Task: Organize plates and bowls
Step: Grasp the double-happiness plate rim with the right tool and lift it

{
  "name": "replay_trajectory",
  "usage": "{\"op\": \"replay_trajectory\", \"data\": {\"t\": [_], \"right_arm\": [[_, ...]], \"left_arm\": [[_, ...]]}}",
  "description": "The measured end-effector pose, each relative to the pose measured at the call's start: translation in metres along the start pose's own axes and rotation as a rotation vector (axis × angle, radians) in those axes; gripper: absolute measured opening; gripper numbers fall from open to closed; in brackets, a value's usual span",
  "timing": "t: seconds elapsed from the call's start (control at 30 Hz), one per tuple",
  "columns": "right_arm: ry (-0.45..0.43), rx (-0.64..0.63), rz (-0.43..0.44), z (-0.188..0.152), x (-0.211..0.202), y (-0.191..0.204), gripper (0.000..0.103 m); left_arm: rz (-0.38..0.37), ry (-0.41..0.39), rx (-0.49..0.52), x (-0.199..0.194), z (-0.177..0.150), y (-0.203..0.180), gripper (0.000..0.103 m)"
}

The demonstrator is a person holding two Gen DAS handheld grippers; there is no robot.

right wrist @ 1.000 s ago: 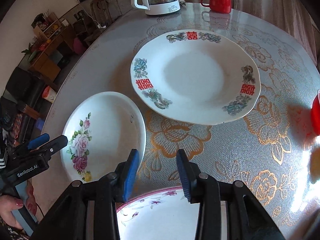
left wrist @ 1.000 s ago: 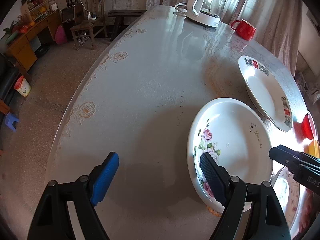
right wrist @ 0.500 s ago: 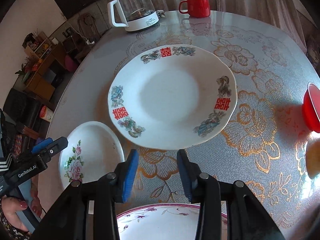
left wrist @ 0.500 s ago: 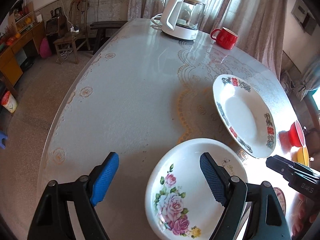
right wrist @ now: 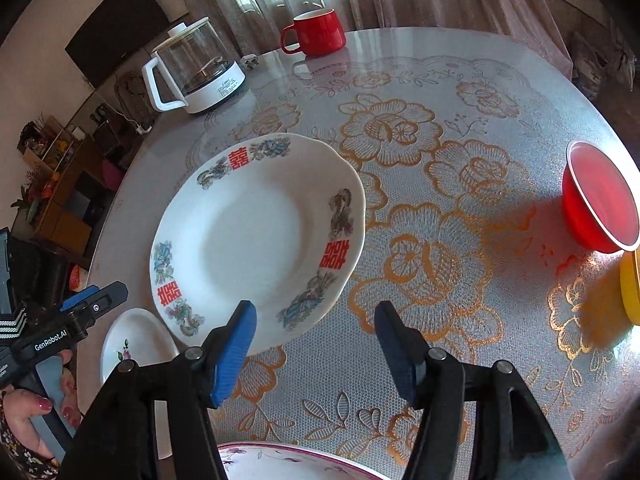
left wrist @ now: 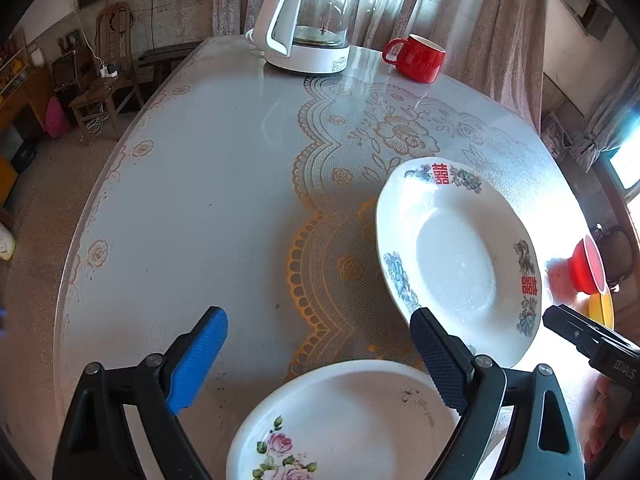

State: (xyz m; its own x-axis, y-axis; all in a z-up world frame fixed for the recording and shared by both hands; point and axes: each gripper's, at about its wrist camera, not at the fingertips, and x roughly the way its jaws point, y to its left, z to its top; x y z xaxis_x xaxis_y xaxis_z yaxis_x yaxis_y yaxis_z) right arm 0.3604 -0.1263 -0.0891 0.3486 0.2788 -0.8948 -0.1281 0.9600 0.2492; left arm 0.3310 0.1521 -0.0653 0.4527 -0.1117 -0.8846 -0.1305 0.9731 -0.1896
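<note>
White porcelain, item one: large plate with red double-happiness characters and blue-green floral panels on the rim, lying flat on the surface, at 11 o'clock from the right gripper.

Item two: rose-pattern plate, white, pink roses near its lower rim, lying flat at the bottom of the left wrist view, just beside the large plate at its 7 o'clock. The left gripper hovered over its far rim, jaws spread wide, nothing between them; blue pad at left, dark pad at right.

Item three: purple-rimmed plate, white with floral sprigs, partly visible under the right gripper at 6 o'clock. The right gripper's jaws stood apart and held nothing.

Item four: red bowl, upright, at 3 o'clock in the right wrist view, well apart from the plates. Touching or just beside it at 5 o'clock, a yellow bowl, mostly cut off.

Item five: glass kettle with white handle and base, at 12 o'clock, far edge of the surface. Red mug just to its right.

Surface: round, glass-topped, over gold floral lace.
</note>
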Motion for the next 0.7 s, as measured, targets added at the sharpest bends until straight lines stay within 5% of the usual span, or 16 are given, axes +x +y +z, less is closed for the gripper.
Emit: {"op": "replay_trajectory", "data": {"t": [0.43, 0.7], "right_arm": [[0.043, 0.036, 0.028, 0.041, 0.050, -0.015, 0.062], [0.057, 0.023, 0.060, 0.048, 0.067, -0.010, 0.043]], "left_arm": [[-0.062, 0.053, -0.017, 0.045, 0.043, -0.013, 0.082], [-0.099, 0.074, 0.042, 0.062, 0.048, -0.024, 0.064]]}}
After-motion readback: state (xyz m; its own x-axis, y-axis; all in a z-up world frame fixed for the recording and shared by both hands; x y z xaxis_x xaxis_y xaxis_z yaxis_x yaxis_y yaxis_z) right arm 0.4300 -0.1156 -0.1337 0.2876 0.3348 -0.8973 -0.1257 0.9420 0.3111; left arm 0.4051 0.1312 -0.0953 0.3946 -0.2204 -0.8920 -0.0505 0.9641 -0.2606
